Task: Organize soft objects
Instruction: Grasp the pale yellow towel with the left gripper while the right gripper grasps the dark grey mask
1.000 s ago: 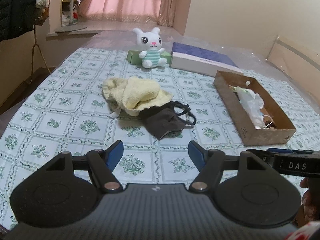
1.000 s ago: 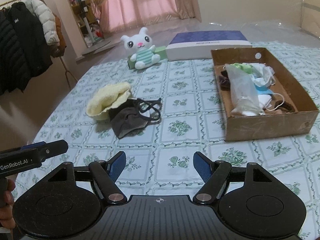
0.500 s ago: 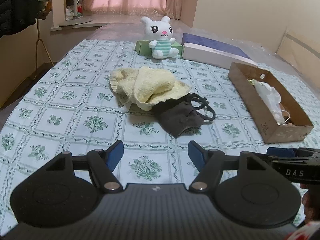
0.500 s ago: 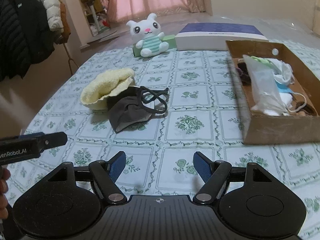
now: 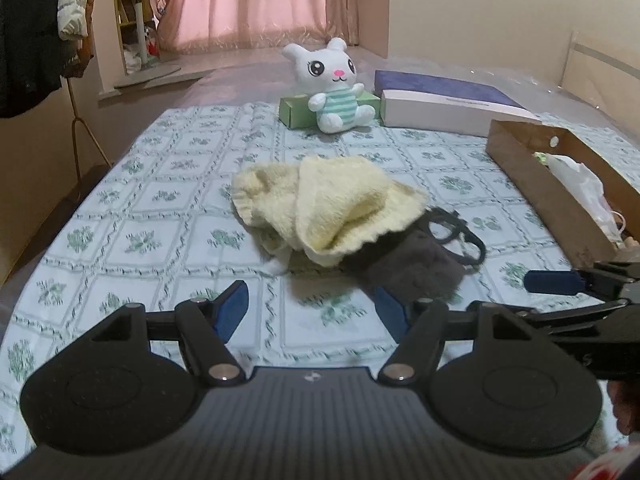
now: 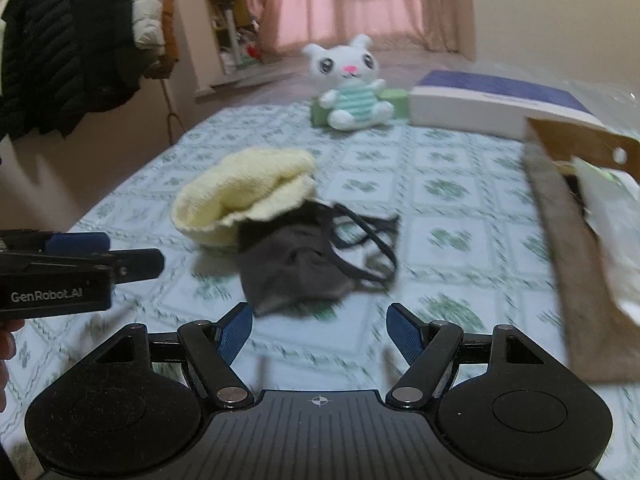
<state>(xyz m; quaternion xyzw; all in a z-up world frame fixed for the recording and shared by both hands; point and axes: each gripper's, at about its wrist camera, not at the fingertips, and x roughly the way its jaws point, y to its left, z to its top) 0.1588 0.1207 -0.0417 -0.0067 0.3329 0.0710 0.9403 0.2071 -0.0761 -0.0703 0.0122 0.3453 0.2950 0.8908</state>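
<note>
Dark mask [image 6: 296, 268] — just beyond right gripper [image 6: 319, 330]

- The yellow towel [image 5: 328, 204] covers part of the dark mask [image 5: 412, 268].
- The cardboard box [image 6: 576, 264] is blurred and cut off by the right edge in the right wrist view; its contents are unclear.
- The plush [image 5: 334, 84] hides the middle of the green box [image 5: 294, 112].
- The coats [image 6: 68, 44] run off the left edge.

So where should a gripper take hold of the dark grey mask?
Probably the dark grey mask by its bare near corner, approached from the gripper's side: its far edge is tucked under the yellow towel, and the thin ear loops lie flat and would be hard to pinch.
</note>
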